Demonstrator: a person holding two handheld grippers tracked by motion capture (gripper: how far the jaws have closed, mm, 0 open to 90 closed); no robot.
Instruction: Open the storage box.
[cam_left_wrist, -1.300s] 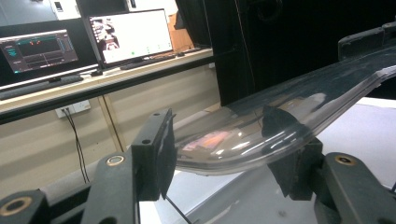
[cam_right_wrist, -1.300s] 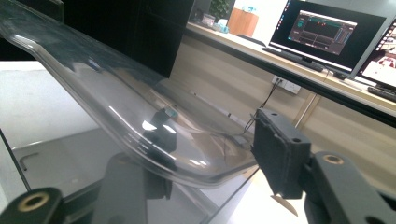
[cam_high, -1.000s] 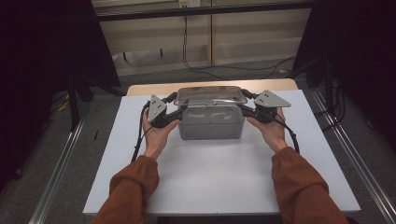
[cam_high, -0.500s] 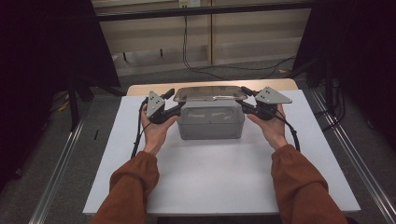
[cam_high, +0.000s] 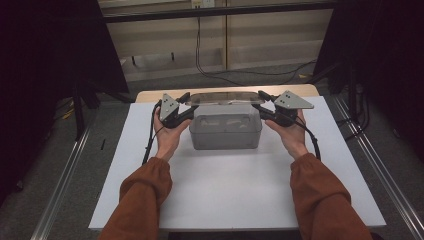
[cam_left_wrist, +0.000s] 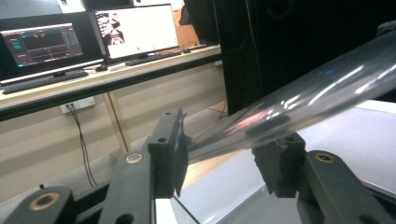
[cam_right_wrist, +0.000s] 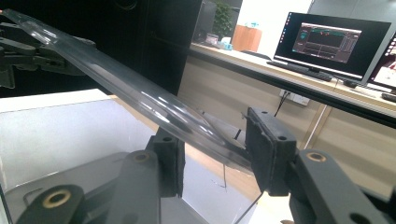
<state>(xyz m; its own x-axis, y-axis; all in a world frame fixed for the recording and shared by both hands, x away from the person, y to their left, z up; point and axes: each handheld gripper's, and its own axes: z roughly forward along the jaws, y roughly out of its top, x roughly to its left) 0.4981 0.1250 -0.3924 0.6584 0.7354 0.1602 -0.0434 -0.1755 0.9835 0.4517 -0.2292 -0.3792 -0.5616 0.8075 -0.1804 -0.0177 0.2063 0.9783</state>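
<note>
A clear plastic lid (cam_high: 222, 98) hangs just above a translucent grey box (cam_high: 226, 131) on the white board (cam_high: 225, 195). My left gripper (cam_high: 186, 106) holds the lid's left end and my right gripper (cam_high: 261, 102) holds its right end. In the left gripper view the lid (cam_left_wrist: 317, 91) runs between the jaws of the left gripper (cam_left_wrist: 226, 151), which have just been closing onto its edge. In the right gripper view the lid (cam_right_wrist: 140, 100) sits pinched in the right gripper (cam_right_wrist: 215, 149), and the left gripper (cam_right_wrist: 28, 51) shows at its far end.
A wooden tabletop edge (cam_high: 150, 95) lies behind the white board. Cables (cam_high: 210, 70) trail on the floor beyond. Metal rails (cam_high: 60, 195) run along both sides. A desk with monitors (cam_left_wrist: 135, 30) stands farther off.
The lid has come up off the box and now sits flatter between the two grippers. The left gripper's jaws have closed in on its end.
</note>
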